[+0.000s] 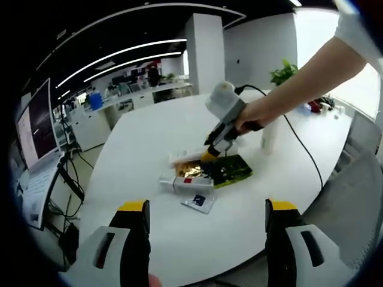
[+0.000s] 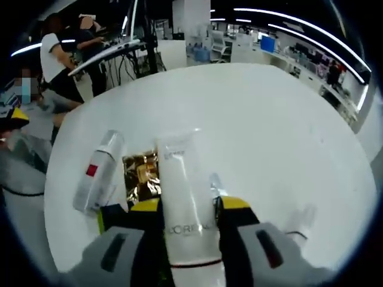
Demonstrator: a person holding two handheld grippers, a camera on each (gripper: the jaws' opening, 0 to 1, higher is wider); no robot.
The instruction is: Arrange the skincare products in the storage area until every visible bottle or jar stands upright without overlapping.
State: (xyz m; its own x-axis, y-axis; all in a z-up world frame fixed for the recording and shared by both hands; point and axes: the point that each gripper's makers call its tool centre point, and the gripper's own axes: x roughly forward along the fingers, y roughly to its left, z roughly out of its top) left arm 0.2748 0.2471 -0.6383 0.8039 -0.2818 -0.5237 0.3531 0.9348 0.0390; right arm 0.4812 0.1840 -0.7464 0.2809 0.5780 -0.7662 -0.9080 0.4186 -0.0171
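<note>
Here, right gripper (image 2: 190, 209): jaws closed on a white L'Oréal squeeze tube (image 2: 184, 197), near the round white tabletop's (image 2: 269, 119) edge.
Left gripper (image 1: 206, 209): jaws wide apart, holding nothing.
Beside tube: white bottle with red label (image 2: 96, 173) lying flat; crinkled gold foil sachet (image 2: 141, 174).
Green tray (image 1: 230, 170): mid-tabletop.

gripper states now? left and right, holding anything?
Left gripper: open, holding nothing, held back from the products on the white table.
Right gripper: shut on the white tube, which lies between its jaws.
</note>
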